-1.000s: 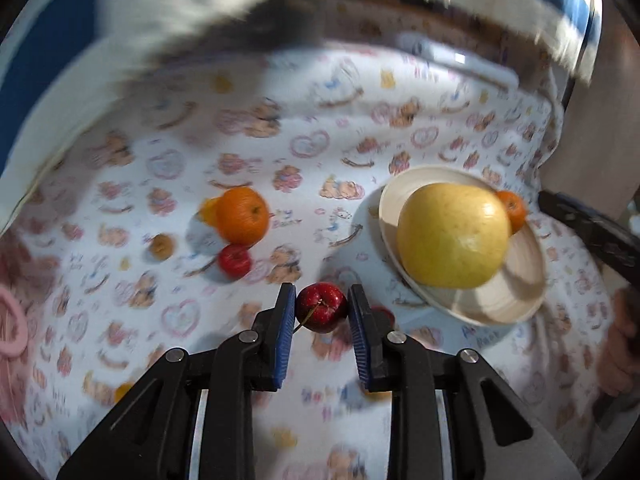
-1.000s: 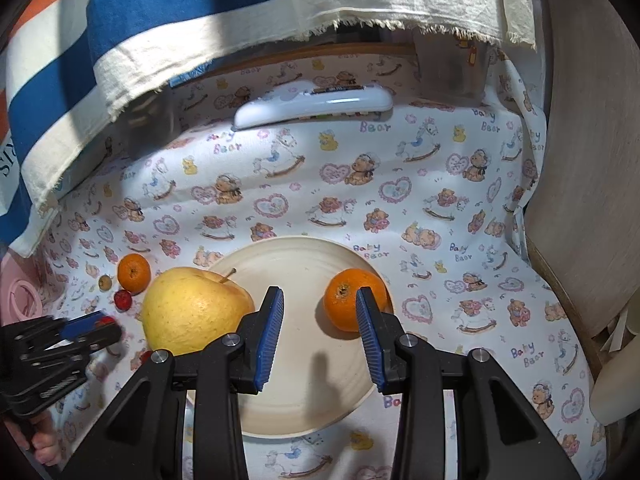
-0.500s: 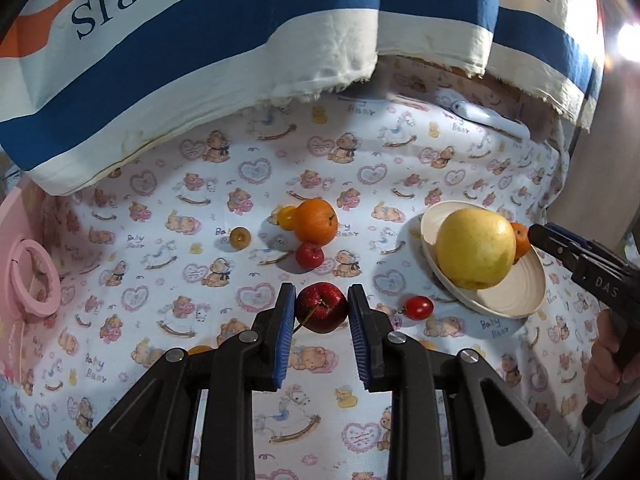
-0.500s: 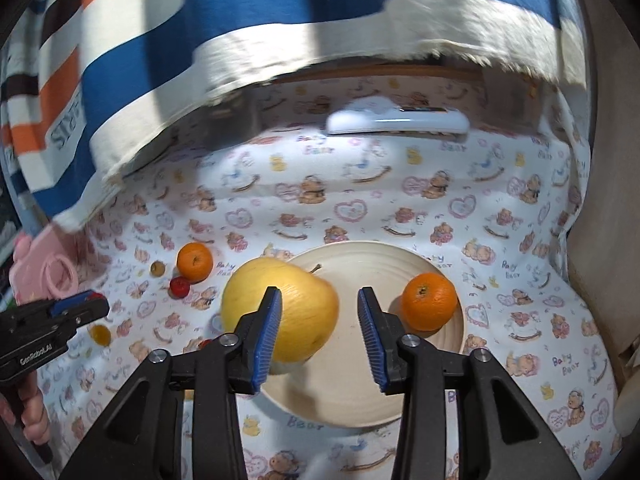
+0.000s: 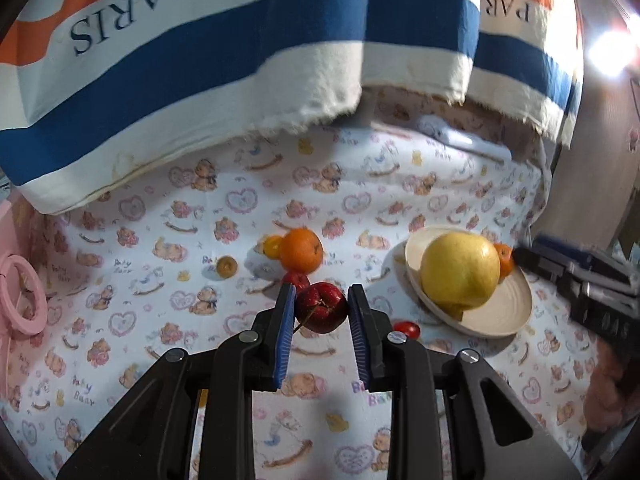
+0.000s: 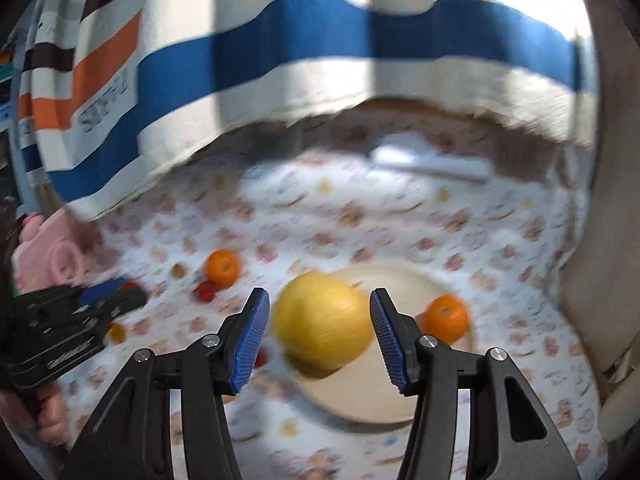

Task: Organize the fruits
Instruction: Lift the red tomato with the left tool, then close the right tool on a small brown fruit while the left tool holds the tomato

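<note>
My left gripper is shut on a small dark red fruit with a stem, held above the bear-print cloth. A cream plate to the right carries a big yellow fruit and a small orange. Another orange lies on the cloth with small red and yellow fruits around it. In the blurred right wrist view my right gripper hangs short of the plate, its jaws opening. They frame the yellow fruit without touching it; nothing is between them.
A striped towel hangs low over the back of the cloth. A white object lies at the back and a pink toy at the far left. A cherry tomato rests just left of the plate. A wooden panel bounds the right side.
The left gripper drew back and up with the red fruit still in it. The right gripper swung left from the small orange to the yellow fruit, and its jaws spread wider.
</note>
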`<state>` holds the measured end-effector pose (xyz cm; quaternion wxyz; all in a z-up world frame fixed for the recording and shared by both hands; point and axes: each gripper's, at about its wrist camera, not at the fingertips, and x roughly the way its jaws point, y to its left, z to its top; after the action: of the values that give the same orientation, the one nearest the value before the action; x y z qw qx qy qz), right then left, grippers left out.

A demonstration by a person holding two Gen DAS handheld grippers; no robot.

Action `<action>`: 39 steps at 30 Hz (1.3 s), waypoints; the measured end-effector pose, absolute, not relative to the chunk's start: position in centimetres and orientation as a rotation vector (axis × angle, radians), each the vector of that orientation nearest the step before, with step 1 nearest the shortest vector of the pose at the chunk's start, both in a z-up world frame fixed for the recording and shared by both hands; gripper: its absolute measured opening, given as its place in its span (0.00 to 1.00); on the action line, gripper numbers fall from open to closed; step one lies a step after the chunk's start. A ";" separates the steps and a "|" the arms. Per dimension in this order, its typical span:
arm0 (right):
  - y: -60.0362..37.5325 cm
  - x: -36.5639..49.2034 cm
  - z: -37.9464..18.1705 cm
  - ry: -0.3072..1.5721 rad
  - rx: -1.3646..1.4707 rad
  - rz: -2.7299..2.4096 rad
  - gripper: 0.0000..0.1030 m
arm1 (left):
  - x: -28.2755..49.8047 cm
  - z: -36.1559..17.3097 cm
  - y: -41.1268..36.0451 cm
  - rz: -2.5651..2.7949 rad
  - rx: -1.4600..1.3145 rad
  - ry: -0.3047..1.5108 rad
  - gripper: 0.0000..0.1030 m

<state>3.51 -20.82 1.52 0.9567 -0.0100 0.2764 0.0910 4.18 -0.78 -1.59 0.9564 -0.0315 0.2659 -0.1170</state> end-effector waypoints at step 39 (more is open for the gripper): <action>-13.6 5.8 -7.2 0.846 -0.130 0.373 0.23 | 4.4 -1.5 0.3 -0.187 -0.069 0.548 0.25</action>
<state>5.84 -13.60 -7.16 0.8931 -0.0627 0.4076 0.1800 4.42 0.26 -1.55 0.9578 -0.0342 0.2699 -0.0924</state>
